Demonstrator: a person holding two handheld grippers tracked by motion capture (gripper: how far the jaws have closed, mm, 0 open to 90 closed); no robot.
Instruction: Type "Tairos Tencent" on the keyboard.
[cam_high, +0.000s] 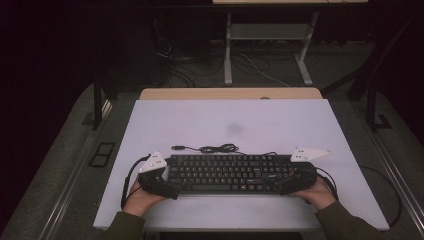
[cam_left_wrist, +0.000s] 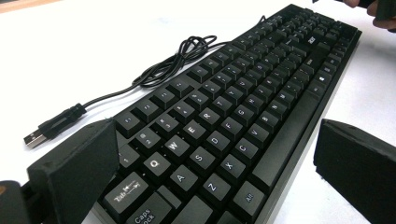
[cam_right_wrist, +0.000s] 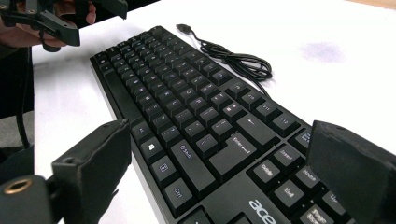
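Keyboard lies on desk betw. both tongs. Left tongs and right tongs open, jaws straddling each kbd end. Close both evenly, lift level; keep cable clear.

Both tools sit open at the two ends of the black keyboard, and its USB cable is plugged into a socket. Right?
Not quite. The keyboard has the left tool and right tool open at its ends, but the USB cable lies loose on the table, plug free, as the left gripper view shows.
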